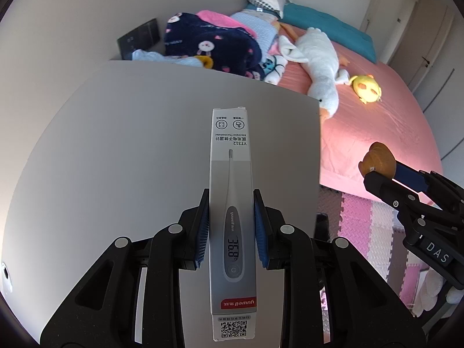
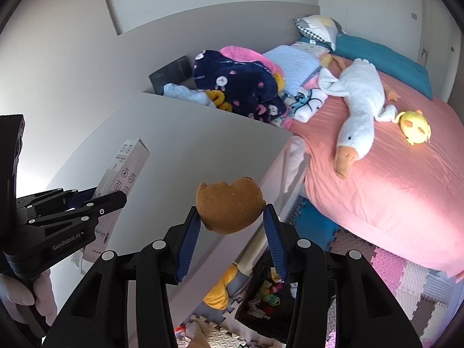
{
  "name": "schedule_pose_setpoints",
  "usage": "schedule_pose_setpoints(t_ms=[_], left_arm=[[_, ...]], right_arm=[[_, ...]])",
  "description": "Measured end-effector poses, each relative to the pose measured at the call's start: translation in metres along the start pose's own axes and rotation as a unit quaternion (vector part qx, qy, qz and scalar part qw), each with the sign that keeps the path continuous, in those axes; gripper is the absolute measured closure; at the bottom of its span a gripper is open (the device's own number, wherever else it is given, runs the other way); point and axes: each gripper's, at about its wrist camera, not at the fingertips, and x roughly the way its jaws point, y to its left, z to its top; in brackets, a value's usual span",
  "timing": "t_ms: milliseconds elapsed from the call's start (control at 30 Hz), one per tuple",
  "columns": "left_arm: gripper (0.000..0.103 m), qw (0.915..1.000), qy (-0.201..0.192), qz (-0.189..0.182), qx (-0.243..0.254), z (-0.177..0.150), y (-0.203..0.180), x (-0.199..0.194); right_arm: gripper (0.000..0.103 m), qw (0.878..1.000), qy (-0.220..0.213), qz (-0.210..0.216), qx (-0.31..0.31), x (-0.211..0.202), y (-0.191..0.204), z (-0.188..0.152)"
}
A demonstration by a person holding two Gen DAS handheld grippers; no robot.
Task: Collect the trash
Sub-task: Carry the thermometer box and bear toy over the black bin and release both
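Note:
My left gripper [image 1: 231, 206] is shut on a long white and grey thermometer box [image 1: 232, 191], its blue pads pressing both long sides, above a grey tabletop [image 1: 130, 145]. The same box [image 2: 127, 162] shows at the left of the right wrist view, clamped by the left gripper [image 2: 113, 195]. My right gripper [image 2: 232, 211] is shut on a brown, bitten, bread-like piece [image 2: 229, 206] held at its fingertips over the table's right edge. In the left wrist view that brown piece [image 1: 378, 159] sticks out of the right gripper [image 1: 377, 174] at the far right.
A bed with a pink sheet [image 2: 391, 188] lies to the right, bearing a white goose plush [image 2: 359, 101], a yellow plush [image 2: 414, 127] and piled blankets [image 2: 237, 87]. Below are foam floor mats [image 2: 406, 275] and a dark basket of toys [image 2: 266, 301]. A hand [image 2: 17, 298] holds the left gripper's handle.

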Motion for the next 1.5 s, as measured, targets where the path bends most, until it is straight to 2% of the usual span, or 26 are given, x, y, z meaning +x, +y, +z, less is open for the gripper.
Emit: schedule_pose_setpoints(t_ms=[700,1200,1500], left_arm=[[0.076,0.9936,0.015,-0.056,0.096,-0.004,-0.097,0.007],[0.076,0.9796,0.032,-0.101,0.171,-0.015,-0.172,0.014],[0.076,0.9744,0.046,-0.113,0.189,-0.027,-0.191,0.02]], right_arm=[[0.056,0.994,-0.018,-0.062,0.083,-0.048,-0.075,-0.045],[0.057,0.984,-0.025,-0.107,0.138,-0.079,-0.129,-0.075],[0.056,0.98,-0.022,-0.121,0.157,-0.088,-0.147,-0.089]])
